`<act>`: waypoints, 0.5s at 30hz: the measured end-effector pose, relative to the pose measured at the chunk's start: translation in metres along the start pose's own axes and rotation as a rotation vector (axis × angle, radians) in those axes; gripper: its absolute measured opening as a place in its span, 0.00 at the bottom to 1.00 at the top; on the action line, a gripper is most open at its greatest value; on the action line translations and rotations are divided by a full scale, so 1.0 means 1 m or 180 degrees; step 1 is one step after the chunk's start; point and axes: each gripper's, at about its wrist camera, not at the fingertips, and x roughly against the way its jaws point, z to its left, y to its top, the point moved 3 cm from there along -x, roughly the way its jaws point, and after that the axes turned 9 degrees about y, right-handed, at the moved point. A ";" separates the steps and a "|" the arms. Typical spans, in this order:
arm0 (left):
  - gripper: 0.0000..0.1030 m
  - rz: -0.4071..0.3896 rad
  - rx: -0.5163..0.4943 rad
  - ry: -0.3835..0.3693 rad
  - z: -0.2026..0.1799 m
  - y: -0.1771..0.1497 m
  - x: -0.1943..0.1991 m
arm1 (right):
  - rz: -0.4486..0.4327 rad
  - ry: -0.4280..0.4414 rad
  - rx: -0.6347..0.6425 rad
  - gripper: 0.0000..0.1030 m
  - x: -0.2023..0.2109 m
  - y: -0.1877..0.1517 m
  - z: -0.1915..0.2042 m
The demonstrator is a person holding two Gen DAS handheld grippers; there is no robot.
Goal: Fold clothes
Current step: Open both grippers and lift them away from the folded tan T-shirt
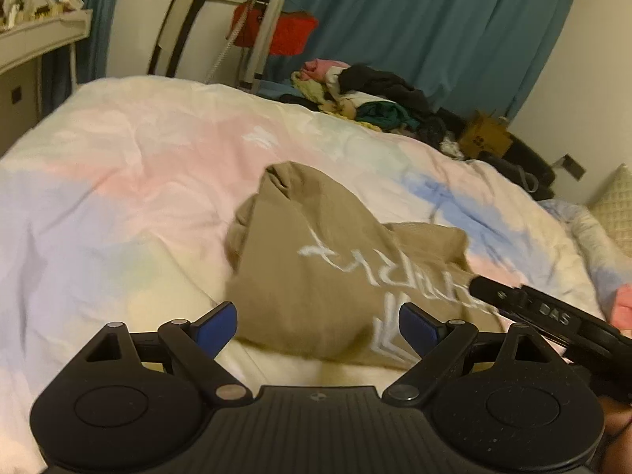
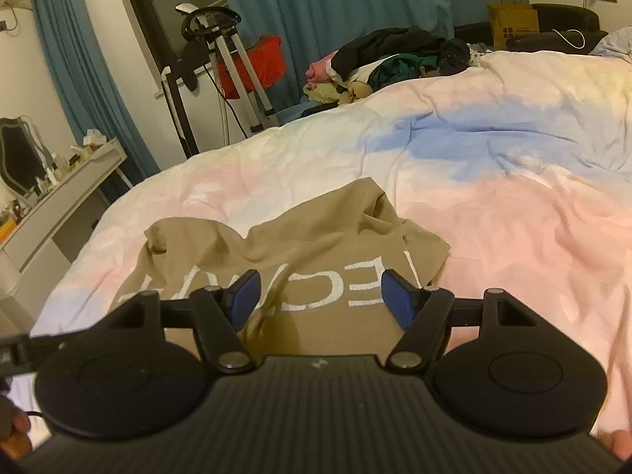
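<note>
Mostly bare duvet (image 2: 513, 205) around crumpled tan shirt (image 2: 300, 245).

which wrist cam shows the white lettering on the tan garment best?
Right wrist view: the white block lettering on the crumpled tan cotton garment is large and sharp, though the right gripper's fingers cover the middle. In the left wrist view the same lettering is slanted, motion-blurred and partly folded under.

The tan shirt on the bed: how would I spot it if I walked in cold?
Find the bed's pastel duvet in pink, blue and cream. Near its front edge lies the tan shirt, crumpled, alone on the cover. Unlike the dark and coloured clothes pile at the far side, it is plain tan with large white lettering.
</note>
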 end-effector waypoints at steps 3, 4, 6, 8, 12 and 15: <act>0.88 0.0160 0.0068 -0.0106 -0.002 -0.006 -0.007 | -0.0045 -0.0027 0.0012 0.68 0.004 0.001 0.002; 0.88 0.0235 0.0124 -0.0130 -0.001 -0.008 -0.012 | -0.0060 -0.0051 0.0021 0.68 0.005 0.002 0.003; 0.88 0.0379 0.0291 -0.0148 0.004 -0.009 -0.023 | -0.0086 -0.0084 0.0031 0.68 0.007 0.003 0.003; 0.88 0.0522 0.0502 -0.0154 0.011 -0.010 -0.034 | -0.0107 -0.0078 0.0014 0.68 0.008 0.004 0.002; 0.88 0.0751 0.1039 -0.0195 0.033 -0.013 -0.052 | -0.0114 0.0063 -0.0095 0.87 0.008 0.007 -0.001; 0.88 0.0839 0.1444 -0.0277 0.048 -0.016 -0.059 | -0.0173 0.0168 -0.0168 0.88 0.011 0.009 0.000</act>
